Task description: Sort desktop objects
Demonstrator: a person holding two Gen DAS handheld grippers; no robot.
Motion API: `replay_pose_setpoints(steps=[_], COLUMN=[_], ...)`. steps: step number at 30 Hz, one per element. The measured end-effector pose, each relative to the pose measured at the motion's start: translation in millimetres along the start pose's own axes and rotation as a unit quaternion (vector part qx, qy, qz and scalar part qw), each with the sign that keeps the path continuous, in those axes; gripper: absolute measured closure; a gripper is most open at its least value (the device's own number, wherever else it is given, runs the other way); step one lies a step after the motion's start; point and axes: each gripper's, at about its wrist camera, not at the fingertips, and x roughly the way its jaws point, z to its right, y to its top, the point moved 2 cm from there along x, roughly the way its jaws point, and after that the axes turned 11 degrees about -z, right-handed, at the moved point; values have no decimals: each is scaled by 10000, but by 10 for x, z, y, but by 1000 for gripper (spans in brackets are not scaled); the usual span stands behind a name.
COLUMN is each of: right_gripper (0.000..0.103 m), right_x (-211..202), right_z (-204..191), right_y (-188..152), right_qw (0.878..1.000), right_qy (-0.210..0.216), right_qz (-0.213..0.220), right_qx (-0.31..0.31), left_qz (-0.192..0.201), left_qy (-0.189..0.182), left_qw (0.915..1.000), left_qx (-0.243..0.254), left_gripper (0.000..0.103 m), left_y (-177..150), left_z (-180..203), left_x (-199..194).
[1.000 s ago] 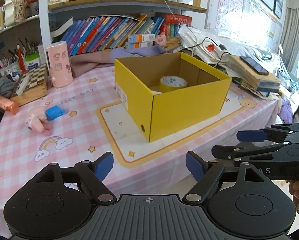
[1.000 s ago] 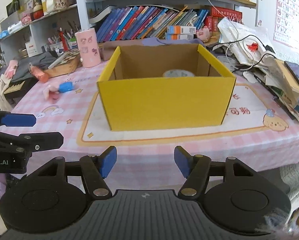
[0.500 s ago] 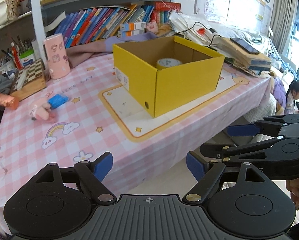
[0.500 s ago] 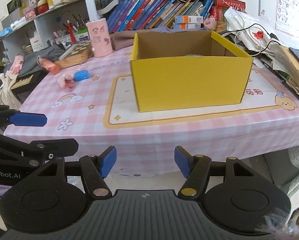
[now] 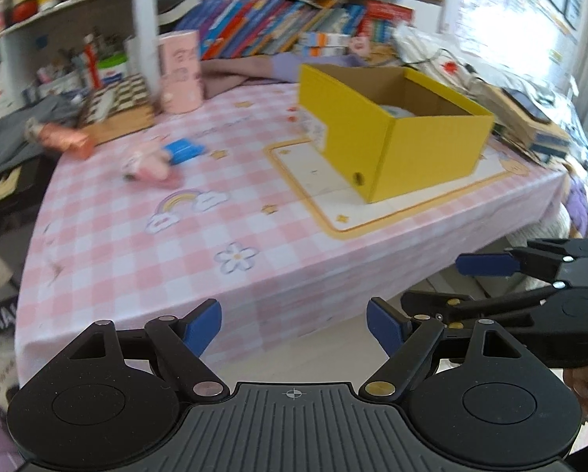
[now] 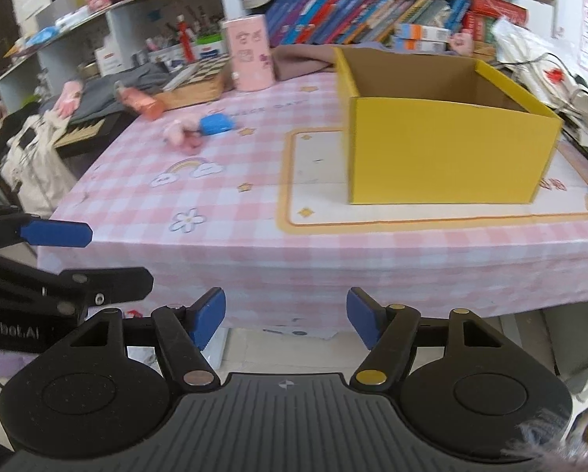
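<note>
Both grippers are held off the near edge of the desk, above the floor, and nothing is carried by either. The left gripper is seen with its fingers spread wide and empty, as a second ago. The right gripper is likewise empty, and its fingers are opening, the gap being wider than in the earlier frames. Compared with a second ago, both views have drawn back and to the left: more of the pink checked cloth and its hanging front is taken in, and the yellow box has shifted to the right of each view. The box stands on the bordered mat, well apart from both grippers. A roll of tape appears to lie inside it, though blur leaves this uncertain. A pink plush toy and a blue object touching it lie on the cloth left of the box, unmoved. A pink cylindrical holder stands behind them.
</note>
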Motion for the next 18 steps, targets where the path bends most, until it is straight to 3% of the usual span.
replay_pose_setpoints(steps=[13,18], right_gripper=[37,37], right_x=[114,166], right_z=[-382,-480], right_y=[166,277], right_qw=[9984,9977], right_qy=[149,-16], right_qz=[-15,135], right_qx=[-538,-666], left_qz=[50,262], left_qy=[240,333], left_qw=[9985,9966], left_qx=[-488,-704], left_gripper=[19,19], left_y=[-85,-35], left_z=[-342,-473], left_x=[-90,-125])
